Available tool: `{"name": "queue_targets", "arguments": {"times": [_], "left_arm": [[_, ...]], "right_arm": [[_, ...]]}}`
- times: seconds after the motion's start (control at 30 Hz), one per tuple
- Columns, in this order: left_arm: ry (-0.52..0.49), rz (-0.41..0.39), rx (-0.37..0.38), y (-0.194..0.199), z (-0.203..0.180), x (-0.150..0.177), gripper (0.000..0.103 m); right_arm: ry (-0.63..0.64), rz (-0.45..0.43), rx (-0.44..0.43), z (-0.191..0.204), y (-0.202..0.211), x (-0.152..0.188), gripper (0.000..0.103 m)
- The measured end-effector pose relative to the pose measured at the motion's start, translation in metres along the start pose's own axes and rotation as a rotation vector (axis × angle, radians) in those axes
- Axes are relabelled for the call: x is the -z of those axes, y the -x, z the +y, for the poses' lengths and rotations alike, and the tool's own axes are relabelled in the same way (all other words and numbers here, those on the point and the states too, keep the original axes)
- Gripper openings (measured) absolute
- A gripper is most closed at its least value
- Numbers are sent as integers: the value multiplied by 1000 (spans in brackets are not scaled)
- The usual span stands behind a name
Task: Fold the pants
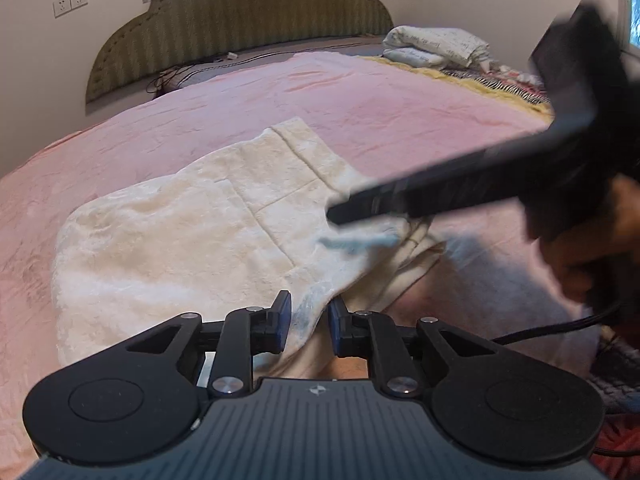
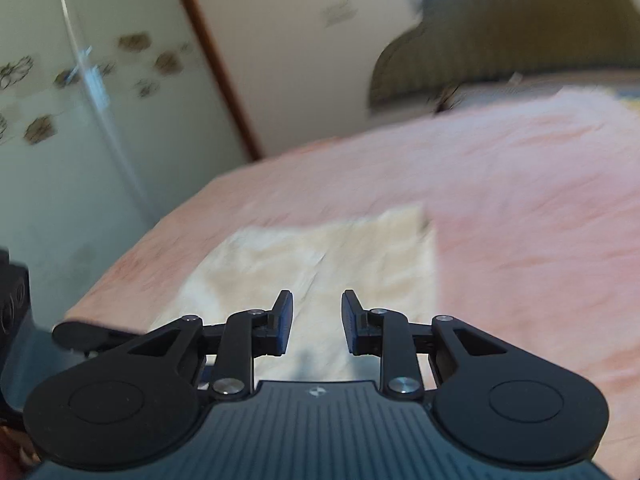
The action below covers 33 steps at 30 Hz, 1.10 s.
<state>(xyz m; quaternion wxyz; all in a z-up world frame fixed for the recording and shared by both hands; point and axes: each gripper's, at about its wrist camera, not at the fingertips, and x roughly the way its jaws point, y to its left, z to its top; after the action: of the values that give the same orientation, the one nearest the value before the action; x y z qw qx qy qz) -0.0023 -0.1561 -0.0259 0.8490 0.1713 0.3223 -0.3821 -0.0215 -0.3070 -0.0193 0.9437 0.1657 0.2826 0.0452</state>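
Note:
Cream fleece pants [image 1: 208,236] lie folded on a pink blanket [image 1: 400,112], one end toward the headboard. My left gripper [image 1: 310,320] has its jaws a little apart with a fold of the pants' near edge between the pads. My right gripper shows blurred in the left wrist view [image 1: 360,216], above the pants' right side. In the right wrist view the right gripper [image 2: 316,322] is open and empty, held above the pants [image 2: 320,256].
A green padded headboard [image 1: 248,20] stands at the far end. Folded bedding [image 1: 436,46] lies at the far right on a patterned cover. A cable [image 1: 540,330] trails at the right. A glass door [image 2: 60,120] stands left of the bed.

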Motion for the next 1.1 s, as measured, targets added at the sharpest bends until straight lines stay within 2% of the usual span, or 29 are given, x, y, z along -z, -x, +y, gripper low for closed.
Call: {"name": "queue_targets", "arguments": {"times": [0.03,0.07,0.1,0.17,0.23,0.33,0.43,0.53,0.57,0.7,0.8,0.87,0.97,1.0,1.1], "left_arm": [[16,-11,19,5,5,-1,32],[39,-29,34,12,13,-1,40],[69,-51,31,18,22,-2,49],[144,-91,-4,28,43,-3,57],[228,-112,-34,32,65,-5,58],[266,-58,-86,23,77,-3,58],[187,19,-86,8,62,8,58],[49,2,-155,5,38,20,59],[40,-3,-165,6,37,20,59],[101,-52,-130,20,44,14,62],[117,-64,-141,28,43,16,63],[143,-53,-137,31,47,18,63],[178,-81,-185,38,61,17,64],[200,-96,-205,41,69,15,68],[305,-121,-237,42,103,11,79]], "right_arm": [[12,30,41,-3,-7,5,25],[8,40,41,-8,-9,9,25],[-18,36,25,-13,-7,11,25],[-11,12,64,-8,1,7,25],[61,-22,109,4,6,1,26],[88,-17,16,15,4,-3,26],[137,53,32,22,-10,4,26],[152,72,49,19,-9,12,26],[137,63,53,19,-5,11,26],[189,19,60,35,9,5,27],[244,78,49,42,-1,11,35],[277,117,66,42,-9,20,35],[217,63,35,36,3,13,36],[195,32,43,31,7,8,38],[150,-11,99,7,10,-7,56]]}}
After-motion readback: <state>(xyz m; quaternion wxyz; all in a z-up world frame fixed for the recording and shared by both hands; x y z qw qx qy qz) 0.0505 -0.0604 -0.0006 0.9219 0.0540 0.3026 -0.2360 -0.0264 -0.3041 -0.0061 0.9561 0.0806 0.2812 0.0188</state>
